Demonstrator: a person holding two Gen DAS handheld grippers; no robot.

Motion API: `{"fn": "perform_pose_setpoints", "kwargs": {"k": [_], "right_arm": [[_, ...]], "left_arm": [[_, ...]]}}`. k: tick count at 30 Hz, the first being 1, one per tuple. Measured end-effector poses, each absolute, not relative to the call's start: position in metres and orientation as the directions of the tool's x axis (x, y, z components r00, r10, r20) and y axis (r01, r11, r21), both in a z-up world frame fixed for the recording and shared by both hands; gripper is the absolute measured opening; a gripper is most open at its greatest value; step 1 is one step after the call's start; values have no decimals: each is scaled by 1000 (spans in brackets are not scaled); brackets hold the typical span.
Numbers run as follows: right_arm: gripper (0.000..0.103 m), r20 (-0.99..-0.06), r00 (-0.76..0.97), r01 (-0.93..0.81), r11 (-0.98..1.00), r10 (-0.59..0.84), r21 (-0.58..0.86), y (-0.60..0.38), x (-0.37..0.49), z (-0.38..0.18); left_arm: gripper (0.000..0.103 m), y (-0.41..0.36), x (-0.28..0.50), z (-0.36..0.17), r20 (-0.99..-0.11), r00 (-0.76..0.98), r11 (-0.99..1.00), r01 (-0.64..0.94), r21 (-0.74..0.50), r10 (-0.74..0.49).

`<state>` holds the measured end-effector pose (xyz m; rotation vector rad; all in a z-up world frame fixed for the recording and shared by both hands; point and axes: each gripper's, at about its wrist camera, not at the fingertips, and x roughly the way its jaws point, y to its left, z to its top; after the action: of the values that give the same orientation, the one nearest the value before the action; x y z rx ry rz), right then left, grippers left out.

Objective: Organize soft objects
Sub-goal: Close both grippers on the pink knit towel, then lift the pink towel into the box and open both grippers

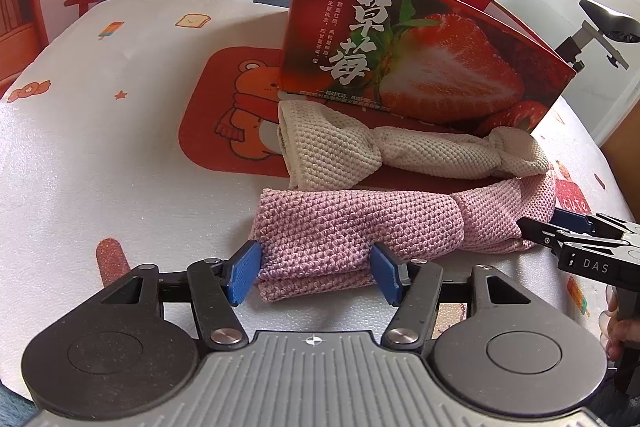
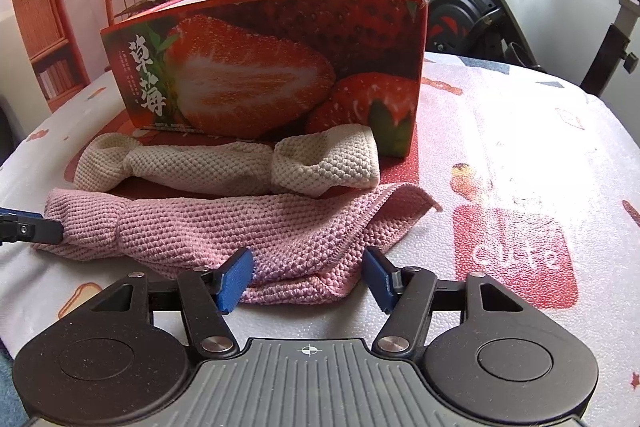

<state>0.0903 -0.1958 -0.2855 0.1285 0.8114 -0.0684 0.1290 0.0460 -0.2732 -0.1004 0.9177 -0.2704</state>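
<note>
A pink knitted towel (image 1: 360, 223) lies rolled lengthwise on the table in front of a cream knitted towel (image 1: 400, 151). My left gripper (image 1: 315, 271) stands open around the pink towel's left end; its blue pads sit against the sides without squeezing. In the right wrist view my right gripper (image 2: 308, 273) is open over the pink towel's (image 2: 240, 223) loose right end, left pad on the cloth, right pad clear of it. The right gripper (image 1: 548, 223) also shows at the towel's far end in the left wrist view. The cream towel (image 2: 240, 163) rests against the strawberry box (image 2: 260, 67).
The open-topped strawberry box (image 1: 400, 67) stands behind both towels on a red bear mat (image 1: 224, 115). A white patterned tablecloth (image 1: 120, 147) covers the table. An exercise bike (image 2: 500, 11) stands beyond the far right edge. A hand (image 1: 624, 331) holds the right gripper's handle.
</note>
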Motion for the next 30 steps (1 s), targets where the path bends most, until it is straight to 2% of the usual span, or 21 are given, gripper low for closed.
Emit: {"fn": "perform_pose_setpoints", "kwargs": {"k": [2, 9, 11, 13, 14, 15, 24, 30], "right_arm": [[52, -726, 687, 104, 990, -3, 95, -195, 90, -285], [21, -728, 682, 56, 988, 67, 143, -186, 89, -283], [15, -730, 677, 45, 985, 94, 168, -184, 90, -282], [14, -732, 672, 37, 982, 112, 183, -182, 89, -281], [12, -732, 670, 27, 982, 122, 189, -181, 88, -280], [12, -730, 669, 17, 980, 137, 199, -180, 88, -279], [11, -694, 697, -63, 980, 180, 191, -166, 82, -263], [10, -626, 755, -99, 977, 197, 188, -167, 78, -236]], "left_arm": [[64, 46, 129, -273, -770, 577, 961, 188, -201, -274], [65, 50, 131, -274, -762, 577, 956, 174, -235, -292], [64, 47, 130, -274, -764, 581, 960, 186, -211, -281], [46, 44, 129, -274, -764, 592, 966, 190, -175, -255], [31, 45, 130, -273, -763, 592, 965, 193, -180, -260], [25, 48, 131, -274, -759, 586, 959, 193, -207, -282], [20, 49, 124, -267, -730, 617, 956, 207, -211, -294], [19, 50, 116, -239, -644, 694, 946, 256, -199, -323]]}}
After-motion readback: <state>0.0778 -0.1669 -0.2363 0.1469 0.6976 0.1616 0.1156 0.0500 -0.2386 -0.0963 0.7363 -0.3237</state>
